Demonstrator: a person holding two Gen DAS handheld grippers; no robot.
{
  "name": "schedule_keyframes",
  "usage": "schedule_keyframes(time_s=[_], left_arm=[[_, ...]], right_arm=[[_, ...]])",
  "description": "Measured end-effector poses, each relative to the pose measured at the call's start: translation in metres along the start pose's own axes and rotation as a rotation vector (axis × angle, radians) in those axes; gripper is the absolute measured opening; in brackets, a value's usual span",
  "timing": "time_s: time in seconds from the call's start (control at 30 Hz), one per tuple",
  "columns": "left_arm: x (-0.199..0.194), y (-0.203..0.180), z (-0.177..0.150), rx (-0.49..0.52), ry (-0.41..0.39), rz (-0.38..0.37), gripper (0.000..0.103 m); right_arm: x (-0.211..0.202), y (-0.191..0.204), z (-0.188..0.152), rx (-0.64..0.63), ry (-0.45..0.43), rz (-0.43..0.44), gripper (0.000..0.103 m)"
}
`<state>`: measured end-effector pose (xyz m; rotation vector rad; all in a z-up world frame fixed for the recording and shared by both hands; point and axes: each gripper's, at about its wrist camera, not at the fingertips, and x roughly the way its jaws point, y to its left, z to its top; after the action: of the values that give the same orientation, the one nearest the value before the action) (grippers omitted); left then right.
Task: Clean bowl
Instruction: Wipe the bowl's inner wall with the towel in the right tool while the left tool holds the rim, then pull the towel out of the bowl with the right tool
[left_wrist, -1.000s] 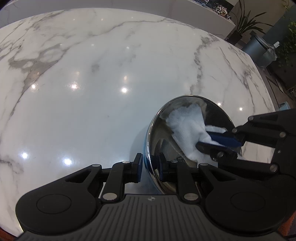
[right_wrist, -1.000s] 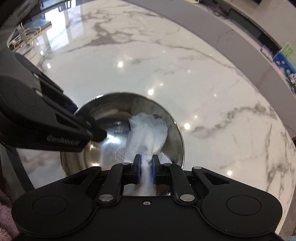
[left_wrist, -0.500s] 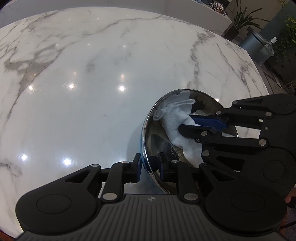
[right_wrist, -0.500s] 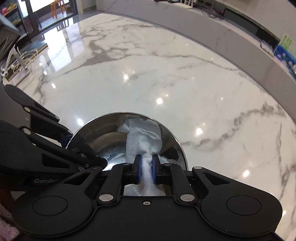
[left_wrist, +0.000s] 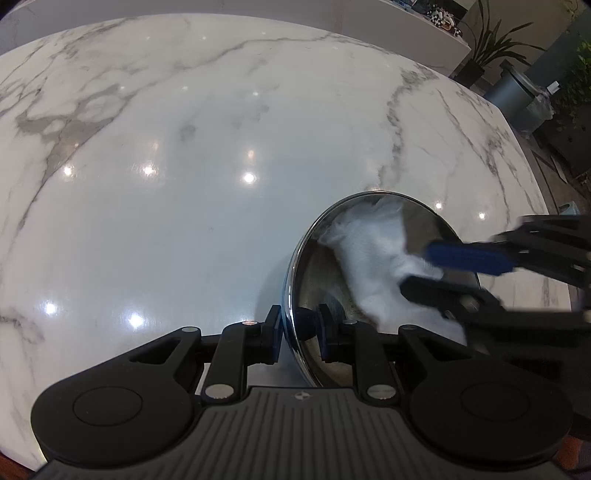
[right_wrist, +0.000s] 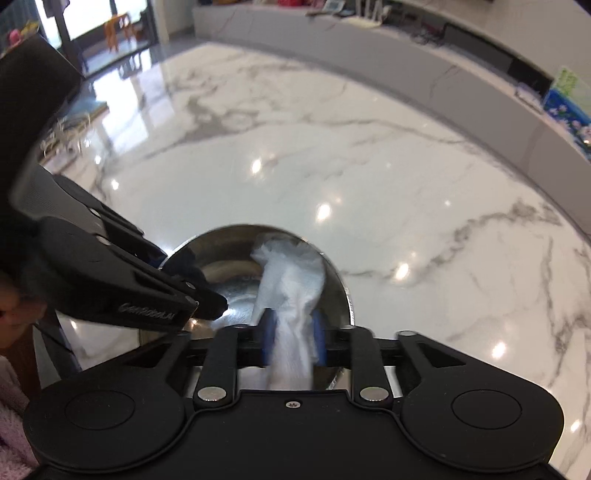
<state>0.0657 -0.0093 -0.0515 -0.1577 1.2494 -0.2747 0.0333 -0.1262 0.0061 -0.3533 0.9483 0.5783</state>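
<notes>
- The round, shiny stainless-steel bowl (left_wrist: 369, 277) stands on the glossy white marble table (left_wrist: 184, 184), near its front edge, held tilted by its rim.
- The left gripper (left_wrist: 297, 334) is clamped on that rim: 1 finger sits outside the wall and 1 inside, with the thin metal edge pinched between the pads.
- The right gripper (right_wrist: 293, 343) hangs over the bowl's inside. Its 2 blue-padded jaws have just been opening, and the crumpled white paper towel (right_wrist: 291, 291) lies between them; the pads appear to stand off it, so I judge the towel released or only loosely caught.
- The towel rests partly inside the bowl, its far end against the far wall.
- Handling, as a judgement: the bowl looks light, stiff and slick, so it may slide or spin on the polished marble if the rim grip loosens. The thin rim is the only sensible place to hold it.
- The towel is soft and limp and carries no push. It is best taken at a bunched middle part, so a wad presses on the steel.
</notes>
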Motion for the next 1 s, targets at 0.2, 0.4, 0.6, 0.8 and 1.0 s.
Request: schedule_keyframes(time_s=[0.2, 0.4, 0.6, 0.8, 1.0], left_arm=[[-0.001, -0.001, -0.002, -0.025, -0.019, 0.012, 0.018], [-0.003, 0.001, -0.002, -0.037, -0.015, 0.012, 0.018], [-0.003, 0.007, -0.003, -0.049, -0.009, 0.003, 0.018], [-0.003, 0.008, -0.003, -0.045, -0.011, -0.001, 0.019], [-0.003, 0.008, -0.002, -0.043, -0.011, -0.001, 0.022]], right_arm=[[-0.009, 0.018, -0.012, 0.025, -0.011, -0.053, 0.048], [0.014, 0.029, -0.013, -0.021, 0.066, -0.095, 0.048], [0.03, 0.031, -0.01, -0.047, 0.106, -0.108, 0.043], [0.037, 0.021, -0.011, 0.028, 0.126, -0.013, 0.025], [0.032, 0.015, -0.013, 0.083, 0.128, 0.003, 0.011]])
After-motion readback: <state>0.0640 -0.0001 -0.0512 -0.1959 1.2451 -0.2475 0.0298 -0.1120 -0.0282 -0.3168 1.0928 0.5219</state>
